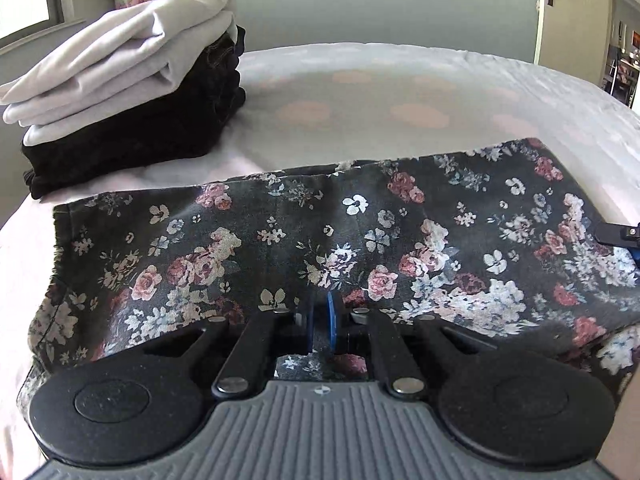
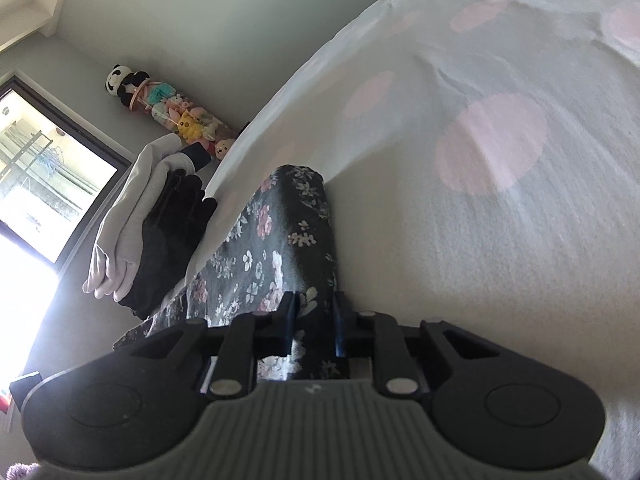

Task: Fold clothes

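The garment (image 1: 320, 232), across the middle of the frame, is dark grey with pink, white and maroon flowers. The bed (image 1: 400, 92) is white with pale pink dots. In the upper left, the stack (image 1: 120, 92) is light grey over black.

The garment (image 1: 360, 236) is matt, soft-looking cloth with a printed flower pattern. The bed (image 1: 360, 92) is covered in pale, finely ribbed matt cloth. In the stack (image 1: 120, 92), grey smooth cloth lies over dark, fuzzier cloth. The left tool (image 1: 320, 328) and right tool (image 2: 314, 320) are matt black plastic with shiny metal rivets and ribbed grey bodies.
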Demonstrator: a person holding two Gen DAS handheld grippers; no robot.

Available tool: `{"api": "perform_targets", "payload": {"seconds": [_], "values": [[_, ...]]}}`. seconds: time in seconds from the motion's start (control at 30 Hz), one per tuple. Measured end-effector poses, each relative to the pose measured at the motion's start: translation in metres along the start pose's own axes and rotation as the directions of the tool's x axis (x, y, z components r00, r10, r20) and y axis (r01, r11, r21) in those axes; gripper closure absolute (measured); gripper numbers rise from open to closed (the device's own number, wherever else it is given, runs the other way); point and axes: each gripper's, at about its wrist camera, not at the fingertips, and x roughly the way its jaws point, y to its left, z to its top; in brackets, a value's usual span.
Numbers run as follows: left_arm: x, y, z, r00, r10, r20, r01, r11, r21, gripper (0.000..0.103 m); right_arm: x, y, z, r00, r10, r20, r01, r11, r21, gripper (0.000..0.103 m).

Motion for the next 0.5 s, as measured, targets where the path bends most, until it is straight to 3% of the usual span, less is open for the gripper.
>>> {"api": "perform_targets", "payload": {"seconds": [0.13, 0.27, 0.33, 0.5], "values": [[-0.027, -0.005, 0.005, 0.993, -0.102, 0.053, 0.104, 0.994, -0.025, 0.093, -0.004, 0.0, 0.002, 1.0, -0.01, -0.017, 0.011, 1.0, 0.029, 0.08], [-0.025, -0.024, 0.0, 0.99, -0.139, -0.009, 0.139, 0.99, 0.03, 0.093, -0.004, -0.001, 0.0, 0.999, -0.02, -0.033, 0.021, 1.0, 0.02, 0.08], [-0.01, -0.036, -0.005, 0.989, -0.117, -0.092, 0.124, 0.989, 0.077, 0.093, -0.004, -0.002, -0.002, 1.0, -0.011, -0.029, 0.012, 1.0, 0.016, 0.081], [-0.006, -0.039, -0.003, 0.989, -0.105, -0.104, 0.115, 0.988, 0.102, 0.093, -0.004, 0.001, -0.008, 1.0, -0.006, -0.005, 0.005, 0.998, -0.057, 0.086]]}}
